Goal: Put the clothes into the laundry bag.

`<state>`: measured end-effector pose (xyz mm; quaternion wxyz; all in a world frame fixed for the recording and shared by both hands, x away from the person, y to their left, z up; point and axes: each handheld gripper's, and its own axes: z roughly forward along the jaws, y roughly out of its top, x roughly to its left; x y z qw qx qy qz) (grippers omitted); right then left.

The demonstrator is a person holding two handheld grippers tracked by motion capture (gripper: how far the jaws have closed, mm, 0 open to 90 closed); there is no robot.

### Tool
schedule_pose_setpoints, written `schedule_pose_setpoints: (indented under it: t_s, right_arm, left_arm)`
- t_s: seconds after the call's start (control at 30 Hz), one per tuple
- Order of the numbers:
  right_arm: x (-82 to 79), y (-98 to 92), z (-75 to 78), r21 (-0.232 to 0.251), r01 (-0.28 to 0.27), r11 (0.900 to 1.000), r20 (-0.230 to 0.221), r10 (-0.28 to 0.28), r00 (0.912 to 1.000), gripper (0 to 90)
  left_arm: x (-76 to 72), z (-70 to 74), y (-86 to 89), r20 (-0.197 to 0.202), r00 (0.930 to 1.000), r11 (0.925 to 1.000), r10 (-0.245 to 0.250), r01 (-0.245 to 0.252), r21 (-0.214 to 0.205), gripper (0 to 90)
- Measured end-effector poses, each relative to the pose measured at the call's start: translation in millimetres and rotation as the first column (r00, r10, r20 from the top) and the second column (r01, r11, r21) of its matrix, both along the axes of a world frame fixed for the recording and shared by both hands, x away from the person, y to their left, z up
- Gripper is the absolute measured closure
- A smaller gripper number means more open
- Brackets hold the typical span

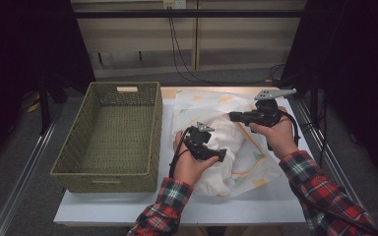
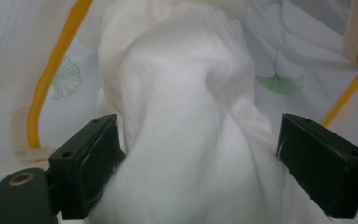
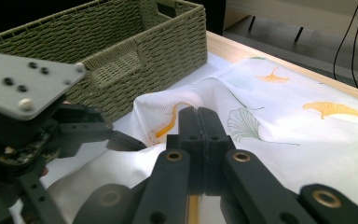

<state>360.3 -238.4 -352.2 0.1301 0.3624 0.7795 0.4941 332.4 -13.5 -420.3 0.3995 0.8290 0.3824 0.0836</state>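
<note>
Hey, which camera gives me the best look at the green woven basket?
The high view: the basket shows whole from above, empty, left of the cloth. The right gripper view catches just its near corner and a handle slot behind the left claw. The left gripper view looks at cloth instead.

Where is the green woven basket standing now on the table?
In the high view the basket stands on the table's left part, directly left of the printed cloth.

White cloth (image 1: 226,142) with ginkgo-leaf print and yellow border, rumpled on bench (image 1: 256,204) just right of green woven basket (image 1: 110,135). Middle bunched into plain white mound; far edge lies flat. Basket empty, upright.
</note>
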Motion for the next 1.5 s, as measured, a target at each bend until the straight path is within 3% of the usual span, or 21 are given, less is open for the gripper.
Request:
schedule_pose_setpoints:
  t_s: [0.13, 0.17, 0.3, 0.4, 0.5, 0.57, 0.73, 0.83, 1.03, 1.1, 1.2, 1.27, 1.5]
  right_arm:
    - [0.6, 1.3, -0.4, -0.004, -0.004, 1.0000, -0.002, 0.004, 1.0000, 90.0]
    - [0.7, 1.4, -0.5, -0.006, -0.006, 1.0000, -0.002, 0.006, 1.0000, 90.0]
    - [0.6, 1.6, -0.5, -0.006, -0.008, 0.9999, -0.003, 0.008, 1.0000, 90.0]
    - [0.8, 0.7, 0.1, -0.009, -0.008, 0.9999, -0.001, 0.008, 1.0000, 90.0]
    - [0.5, -0.1, 1.3, -0.006, -0.007, 1.0000, 0.001, 0.007, 1.0000, 90.0]
    - [0.3, -1.0, 1.7, -0.008, -0.009, 0.9999, 0.001, 0.009, 1.0000, 90.0]
    - [0.1, -1.9, 1.6, -0.004, -0.003, 1.0000, -0.002, 0.003, 1.0000, 90.0]
    - [0.1, -1.3, 1.8, 0.000, -0.011, 0.9999, -0.002, 0.011, 0.9999, 90.0]
    - [-0.3, 2.7, 0.8, -0.006, -0.016, 0.9999, -0.004, 0.016, 0.9999, 90.0]
    - [-0.3, 3.1, 0.8, -0.003, -0.018, 0.9998, -0.003, 0.018, 0.9998, 90.0]
    - [-0.4, 3.4, 1.4, -0.007, -0.020, 0.9998, -0.001, 0.020, 0.9998, 90.0]
    - [-0.1, 3.2, 2.0, -0.001, -0.021, 0.9998, 0.000, 0.021, 0.9998, 90.0]
    - [0.0, 1.2, 1.8, -0.002, -0.016, 0.9999, 0.003, 0.016, 0.9999, 90.0]
  left_arm:
    - [-5.3, -1.7, 4.3, 0.005, 0.9997, 0.9988, -0.022, 0.022, 0.045, 7.2]
    - [-6.7, -3.5, 3.9, -0.006, 0.9997, 0.9993, -0.022, 0.022, 0.030, 6.5]
    - [-9.7, -12.5, 3.3, -0.051, 0.9973, 0.9976, -0.053, 0.055, 0.042, 5.4]
    - [-11.2, -17.7, 0.5, -0.069, 0.9965, 0.9980, -0.048, 0.051, 0.038, 8.5]
    - [-11.7, -24.2, -1.8, -0.096, 0.9933, 0.9974, -0.063, 0.066, 0.027, 17.9]
    - [-11.6, -28.5, -1.8, -0.123, 0.9876, 0.9938, -0.098, 0.104, 0.041, 28.8]
    - [-14.6, -26.0, -3.9, -0.140, 0.9881, 0.9967, -0.065, 0.071, 0.040, 54.4]
    - [-14.6, -23.4, -3.4, -0.137, 0.9890, 0.9977, -0.054, 0.059, 0.034, 61.1]
    - [-14.4, -15.7, -0.3, -0.114, 0.9931, 0.9995, -0.027, 0.025, -0.018, 70.1]
    - [-13.0, -13.4, -0.4, -0.118, 0.9925, 0.9991, -0.031, 0.028, -0.031, 70.8]
    - [-11.3, -9.5, -0.3, -0.102, 0.9942, 0.9991, -0.034, 0.031, -0.029, 71.9]
    - [-10.8, -7.4, -1.1, -0.086, 0.9957, 0.9983, -0.033, 0.029, -0.050, 72.3]
    - [-5.6, -0.3, -3.7, -0.052, 0.9980, 0.9982, -0.037, 0.034, -0.048, 72.6]
